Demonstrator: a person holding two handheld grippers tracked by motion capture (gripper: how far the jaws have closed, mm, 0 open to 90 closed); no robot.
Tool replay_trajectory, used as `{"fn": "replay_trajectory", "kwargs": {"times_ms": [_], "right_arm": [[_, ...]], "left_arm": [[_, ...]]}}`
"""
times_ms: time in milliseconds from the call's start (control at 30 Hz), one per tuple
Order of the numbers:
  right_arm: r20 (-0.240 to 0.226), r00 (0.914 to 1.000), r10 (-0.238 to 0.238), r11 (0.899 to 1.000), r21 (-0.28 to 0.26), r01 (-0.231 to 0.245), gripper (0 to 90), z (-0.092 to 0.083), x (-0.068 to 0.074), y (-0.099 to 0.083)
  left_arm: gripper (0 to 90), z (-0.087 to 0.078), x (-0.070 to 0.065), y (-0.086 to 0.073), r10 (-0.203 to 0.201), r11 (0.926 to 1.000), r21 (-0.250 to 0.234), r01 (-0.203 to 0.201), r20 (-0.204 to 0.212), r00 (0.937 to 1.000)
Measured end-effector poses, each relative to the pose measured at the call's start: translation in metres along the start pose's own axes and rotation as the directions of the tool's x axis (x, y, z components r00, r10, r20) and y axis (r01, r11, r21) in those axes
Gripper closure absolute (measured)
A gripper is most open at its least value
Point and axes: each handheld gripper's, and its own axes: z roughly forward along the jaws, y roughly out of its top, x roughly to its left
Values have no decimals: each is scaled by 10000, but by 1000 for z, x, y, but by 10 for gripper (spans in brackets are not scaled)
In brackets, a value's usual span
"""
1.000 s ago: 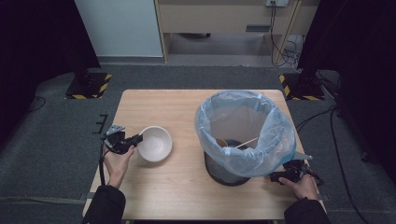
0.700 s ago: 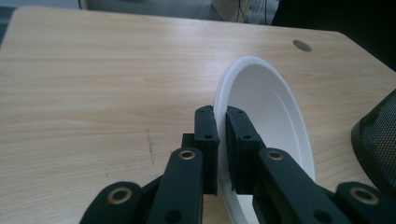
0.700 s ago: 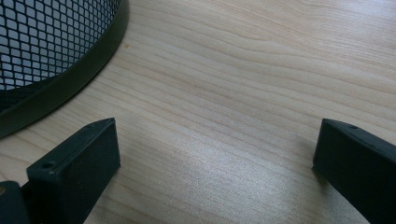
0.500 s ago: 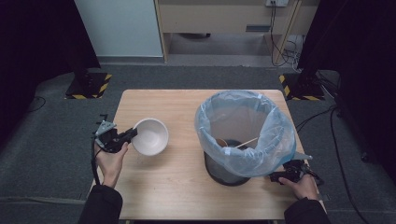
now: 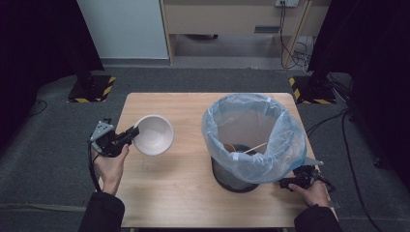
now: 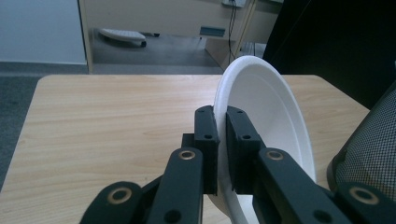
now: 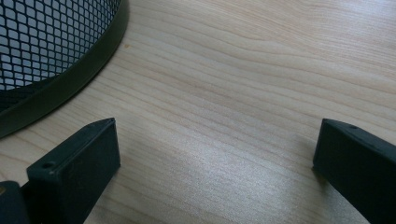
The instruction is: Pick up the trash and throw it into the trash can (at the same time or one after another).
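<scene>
Here the wooden surface (image 5: 174, 193) carries everything, its grain plain in both gripper views. The largest thing on it is a black mesh bin (image 5: 237, 176) standing upright on the right half, lined with a pale blue plastic bag (image 5: 254, 130) whose rim folds out over the top; inside the bag lie some brownish scraps and a thin stick, too small to tell apart further. In the right gripper view the bin's mesh wall and dark base ring (image 7: 60, 88) sit at the upper left, resting on the wood.

Next in size is the white bowl (image 5: 153, 135), over the left side of the surface, well apart from the bin. It is tilted up on edge, its hollow facing toward the bin. The left gripper (image 5: 129, 133) is clenched on the bowl's near rim, and in the left gripper view the two black jaws press the thin white wall (image 6: 261, 112) between them. The left hand (image 5: 110, 162) holds that gripper just off the surface's left edge.

The right gripper (image 5: 286, 184) lies low near the bin's base at the front right corner, held by the right hand (image 5: 314, 191); its jaws stand wide apart over bare wood, grasping nothing.
</scene>
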Motion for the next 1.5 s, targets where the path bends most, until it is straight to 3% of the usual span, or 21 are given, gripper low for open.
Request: {"fn": "replay_trajectory", "kwargs": {"times_ms": [267, 533, 767, 1033, 1200, 1500], "right_arm": [[-1, 10000, -3, 10000, 0, 3, 7, 0, 0, 0], [-3, 10000, 0, 10000, 1, 0, 7, 0, 0, 0], [-1, 10000, 1, 10000, 1, -1, 7, 0, 0, 0], [-2, 10000, 4, 10000, 1, -4, 7, 0, 0, 0], [-1, 10000, 0, 10000, 0, 0, 7, 0, 0, 0], [-1, 10000, 0, 10000, 0, 0, 7, 0, 0, 0]], "left_arm": [[837, -11, -7, 13, 101, 9982, -598, -88, 221, 9997], [837, -25, -18, 28, 308, 9909, -1324, -240, 499, 9983], [837, -38, -29, 40, 567, 9805, -1925, -407, 780, 9953], [837, -54, -44, 54, 887, 9627, -2644, -578, 1063, 9904], [837, -60, -52, 59, 1155, 9536, -2912, -766, 1189, 9862], [837, -65, -60, 65, 1281, 9424, -3254, -768, 1393, 9819]]}}
